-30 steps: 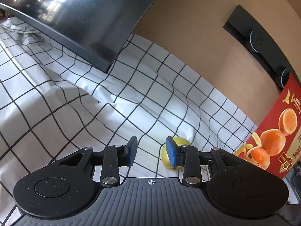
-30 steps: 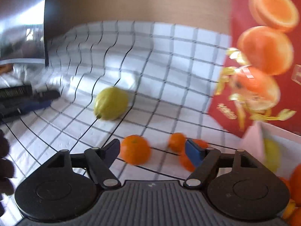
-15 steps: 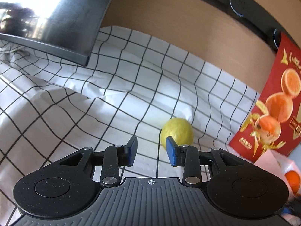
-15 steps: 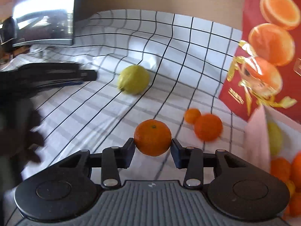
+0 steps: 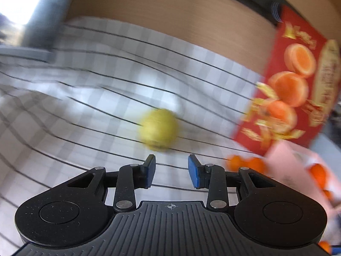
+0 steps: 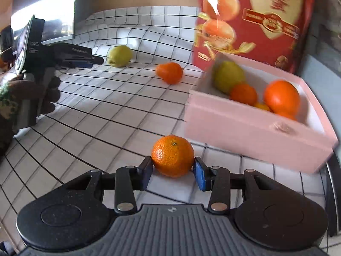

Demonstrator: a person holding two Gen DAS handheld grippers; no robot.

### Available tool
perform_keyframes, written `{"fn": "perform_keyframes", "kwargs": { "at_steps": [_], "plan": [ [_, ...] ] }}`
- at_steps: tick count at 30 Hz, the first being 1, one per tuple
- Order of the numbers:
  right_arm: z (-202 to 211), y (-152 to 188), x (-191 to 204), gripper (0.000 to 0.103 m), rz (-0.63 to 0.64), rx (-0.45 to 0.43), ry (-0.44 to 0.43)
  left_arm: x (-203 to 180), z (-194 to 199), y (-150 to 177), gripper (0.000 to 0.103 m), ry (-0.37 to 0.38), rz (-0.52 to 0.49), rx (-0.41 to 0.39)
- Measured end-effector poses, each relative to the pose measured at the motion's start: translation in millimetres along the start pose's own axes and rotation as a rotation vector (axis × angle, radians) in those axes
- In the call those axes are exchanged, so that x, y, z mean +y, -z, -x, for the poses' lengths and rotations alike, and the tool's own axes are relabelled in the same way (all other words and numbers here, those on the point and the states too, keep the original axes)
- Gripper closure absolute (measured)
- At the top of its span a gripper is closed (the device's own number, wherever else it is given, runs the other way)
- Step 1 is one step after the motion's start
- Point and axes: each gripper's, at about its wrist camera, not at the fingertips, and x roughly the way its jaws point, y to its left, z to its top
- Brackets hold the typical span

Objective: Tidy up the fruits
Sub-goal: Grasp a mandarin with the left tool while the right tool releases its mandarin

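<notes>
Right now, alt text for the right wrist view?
The right gripper is shut on an orange mandarin above a checked cloth. A pink box of fruit sits to the right; a yellow-green fruit and another mandarin lie farther back.

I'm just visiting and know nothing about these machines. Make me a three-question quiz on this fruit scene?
1. What do the right tongs hold?
2. True or false: the pink box already holds fruit.
3. Which fruit lies ahead of the left tongs: A) the yellow-green fruit, B) a banana?

Key: 1. a mandarin; 2. true; 3. A.
</notes>
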Motion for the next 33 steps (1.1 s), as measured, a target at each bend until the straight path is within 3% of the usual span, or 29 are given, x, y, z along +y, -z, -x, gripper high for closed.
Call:
{"fn": "perform_keyframes", "kwargs": {
  "at_steps": [3, 4, 5, 10, 12, 15, 20, 33],
  "plan": [
    [6.3, 1.2, -9.7, 0.058, -0.039, -0.015, -0.032, -20.9, -13.5, -3.7, 0.066, 0.107, 0.022, 0.056],
    [8.1, 1.5, -10.6, 0.047, -0.042, -0.022, -0.034, -29.6, -18.3, -5.9, 0.066, 0.122, 0.026, 0.067],
    [9.9, 3.3, -11.2, 0.038, -0.043, -0.036, -0.034, -38.8, -23.3, -7.9, 0.066, 0.13, 0.026, 0.074],
    [23.7, 5.3, -11.6, 0.028, -0.06, -0.102, -0.043, -72.9, -61.1, -15.8, 0.066, 0.091, 0.059, 0.126],
    [26.1, 6.1, -12.4, 0.028, -0.063, -0.114, -0.045, -83.5, -69.9, -15.8, 0.066, 0.074, 0.044, 0.124],
    [26.6, 6.8, -12.4, 0.026, -0.065, -0.118, -0.052, -99.2, -75.4, -12.2, 0.066, 0.109, -0.003, 0.134],
    [23.2, 6.1, -15.0, 0.025, -0.08, -0.1, -0.059, -120.7, -77.4, 0.5, 0.066, 0.03, -0.152, 0.138],
    [16.6, 5.2, -21.4, 0.022, -0.132, -0.066, -0.069, -142.4, -71.0, 19.6, 0.065, -0.007, -0.344, 0.082]
  ]
}}
